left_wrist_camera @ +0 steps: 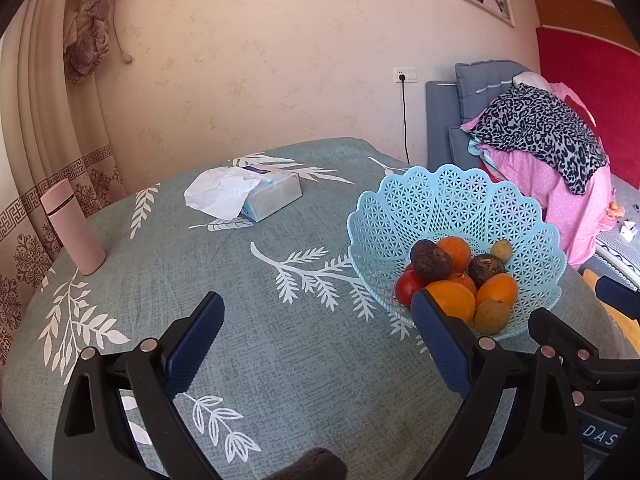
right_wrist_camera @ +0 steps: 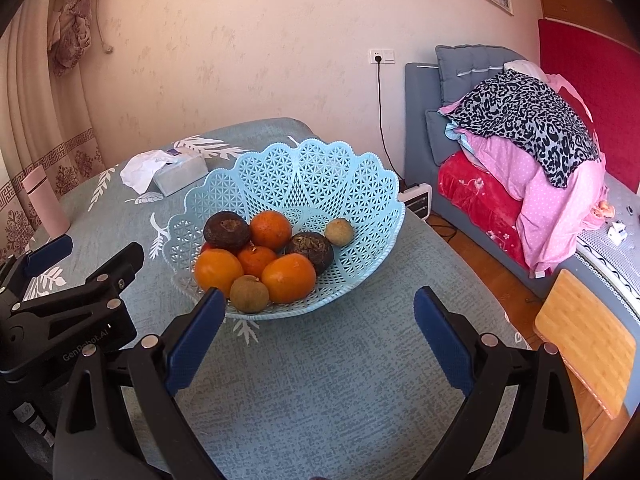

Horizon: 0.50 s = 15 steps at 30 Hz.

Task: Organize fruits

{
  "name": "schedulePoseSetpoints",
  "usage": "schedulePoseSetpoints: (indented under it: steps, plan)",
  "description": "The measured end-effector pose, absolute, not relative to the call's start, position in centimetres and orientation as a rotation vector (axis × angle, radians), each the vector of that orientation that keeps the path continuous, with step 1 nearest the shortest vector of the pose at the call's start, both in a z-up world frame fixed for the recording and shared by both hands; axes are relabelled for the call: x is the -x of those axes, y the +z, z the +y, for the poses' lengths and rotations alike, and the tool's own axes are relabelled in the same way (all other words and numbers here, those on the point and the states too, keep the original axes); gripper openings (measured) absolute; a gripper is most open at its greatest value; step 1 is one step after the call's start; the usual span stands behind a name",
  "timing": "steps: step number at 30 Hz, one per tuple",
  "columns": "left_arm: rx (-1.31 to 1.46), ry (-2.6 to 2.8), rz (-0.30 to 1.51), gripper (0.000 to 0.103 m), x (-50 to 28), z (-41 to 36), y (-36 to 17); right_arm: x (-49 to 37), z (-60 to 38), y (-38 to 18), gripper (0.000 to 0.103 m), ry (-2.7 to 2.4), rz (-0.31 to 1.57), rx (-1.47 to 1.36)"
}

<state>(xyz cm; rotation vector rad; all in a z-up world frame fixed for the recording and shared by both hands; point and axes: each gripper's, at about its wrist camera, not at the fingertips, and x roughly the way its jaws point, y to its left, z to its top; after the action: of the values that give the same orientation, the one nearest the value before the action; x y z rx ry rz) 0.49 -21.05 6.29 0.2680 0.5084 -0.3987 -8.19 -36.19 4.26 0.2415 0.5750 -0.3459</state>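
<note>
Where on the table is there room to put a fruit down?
Bare cloth lies between the pink bottle, the tissue box and the blue basket, and in front of the basket near the open right gripper. The basket itself is crowded with fruit.

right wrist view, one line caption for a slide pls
Open right gripper hovers before a blue basket of fruit on the table.

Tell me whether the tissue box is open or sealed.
Open: a white tissue spills from the top of the tissue box onto the tablecloth.
</note>
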Motion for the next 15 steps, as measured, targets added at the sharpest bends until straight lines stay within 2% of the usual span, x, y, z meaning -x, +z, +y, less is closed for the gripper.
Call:
schedulePoseSetpoints:
  steps: [15]
  plan:
    - [-0.286, -0.401, 0.508, 0.094, -0.47, -21.37, 5.92, 8.13, -36.19, 4.0, 0.097, -0.347, 0.578, -0.236]
